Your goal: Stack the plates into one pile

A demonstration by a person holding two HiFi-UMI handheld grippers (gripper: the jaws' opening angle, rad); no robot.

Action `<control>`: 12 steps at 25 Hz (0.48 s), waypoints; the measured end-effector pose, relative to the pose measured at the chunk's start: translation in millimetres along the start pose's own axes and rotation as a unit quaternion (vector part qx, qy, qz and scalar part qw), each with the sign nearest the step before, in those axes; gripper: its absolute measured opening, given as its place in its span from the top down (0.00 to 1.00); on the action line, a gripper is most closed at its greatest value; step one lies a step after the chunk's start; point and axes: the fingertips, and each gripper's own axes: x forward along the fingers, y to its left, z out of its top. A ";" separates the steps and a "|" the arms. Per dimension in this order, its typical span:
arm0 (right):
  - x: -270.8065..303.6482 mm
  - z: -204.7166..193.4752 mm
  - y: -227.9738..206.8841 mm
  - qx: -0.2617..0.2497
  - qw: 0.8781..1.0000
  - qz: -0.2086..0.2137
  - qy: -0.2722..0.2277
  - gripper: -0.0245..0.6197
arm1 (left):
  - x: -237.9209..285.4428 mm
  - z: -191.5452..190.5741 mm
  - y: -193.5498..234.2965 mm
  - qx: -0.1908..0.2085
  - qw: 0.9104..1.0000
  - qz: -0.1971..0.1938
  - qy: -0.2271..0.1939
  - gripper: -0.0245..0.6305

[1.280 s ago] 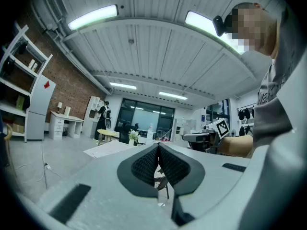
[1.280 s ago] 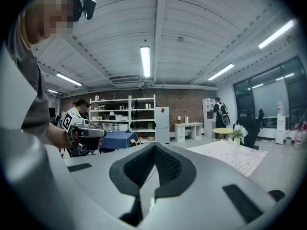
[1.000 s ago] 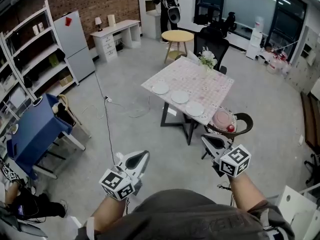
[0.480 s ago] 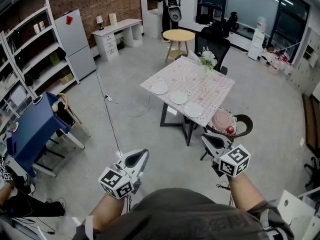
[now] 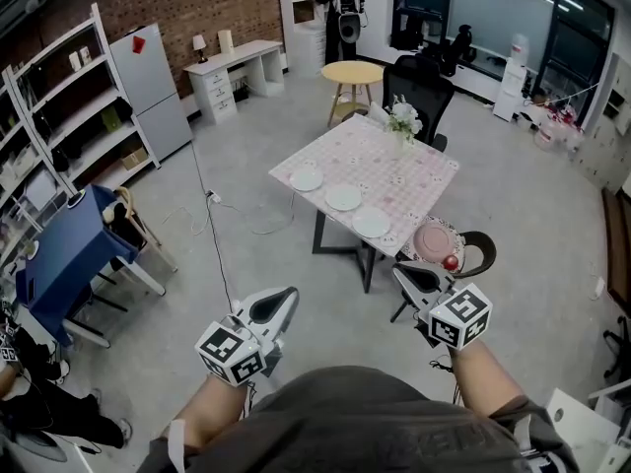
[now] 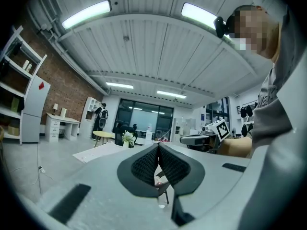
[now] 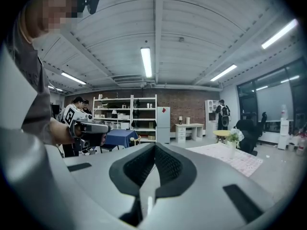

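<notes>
Three white plates lie in a row along the near edge of the patterned table (image 5: 414,180): a left plate (image 5: 307,180), a middle plate (image 5: 343,198) and a right plate (image 5: 372,223). They lie apart, none on another. My left gripper (image 5: 287,293) and my right gripper (image 5: 401,269) are held level over the floor, well short of the table, both shut and holding nothing. In the left gripper view the left gripper (image 6: 158,148) has its pads pressed together. The right gripper (image 7: 154,148) looks the same in its own view.
A vase of flowers (image 5: 402,118) stands at the table's far side. A chair (image 5: 478,249) beside the near corner holds a pink dish (image 5: 434,239). A blue table (image 5: 64,259) and shelves stand left; a round wooden table (image 5: 351,71) and a person with a backpack (image 5: 345,8) are behind.
Both grippers stay shut. The table and plates have slid slightly down and left in the head view as I come nearer.
</notes>
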 end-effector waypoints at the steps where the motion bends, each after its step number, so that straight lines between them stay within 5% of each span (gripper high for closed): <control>1: -0.3 -1.4 -3.3 0.000 1.000 0.002 0.000 0.97 | 4.7 -1.7 -1.0 -0.002 1.000 -0.001 0.000 0.96; 12: 63.4 -12.8 -32.0 0.007 1.000 0.005 0.009 0.97 | 32.3 -17.7 68.8 -0.031 0.999 -0.003 -0.005 0.96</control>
